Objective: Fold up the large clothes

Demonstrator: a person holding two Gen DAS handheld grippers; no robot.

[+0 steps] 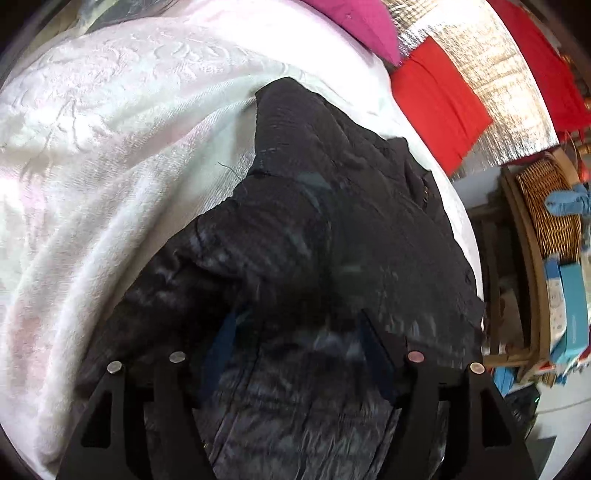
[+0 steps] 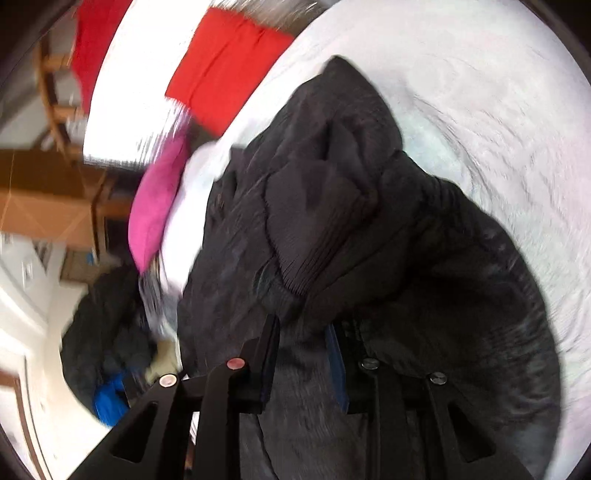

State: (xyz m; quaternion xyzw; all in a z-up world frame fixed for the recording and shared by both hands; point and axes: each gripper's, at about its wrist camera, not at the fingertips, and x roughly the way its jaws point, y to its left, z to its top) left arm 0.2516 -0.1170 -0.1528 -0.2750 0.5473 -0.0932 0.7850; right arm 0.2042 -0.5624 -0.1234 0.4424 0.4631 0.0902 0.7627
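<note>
A large black padded jacket (image 1: pixel 325 229) lies on a bed covered with a white textured bedspread (image 1: pixel 110 129). My left gripper (image 1: pixel 299 325) stands over the jacket's near part with its fingers wide apart and jacket fabric between them. In the right wrist view the same jacket (image 2: pixel 369 206) is bunched up, with a ribbed cuff or hem (image 2: pixel 306 258) on top. My right gripper (image 2: pixel 303 328) has its fingers close together with a fold of the jacket pinched between them. The white bedspread (image 2: pixel 461 92) fills the right side of that view.
A magenta pillow (image 1: pixel 362 22) and a red cloth (image 1: pixel 439 103) lie at the bed's far end. A wicker basket (image 1: pixel 546 206) and wooden shelf with blue boxes stand to the right. In the right view, dark and blue clothes (image 2: pixel 107 332) lie piled on the floor, near wooden furniture (image 2: pixel 44 199).
</note>
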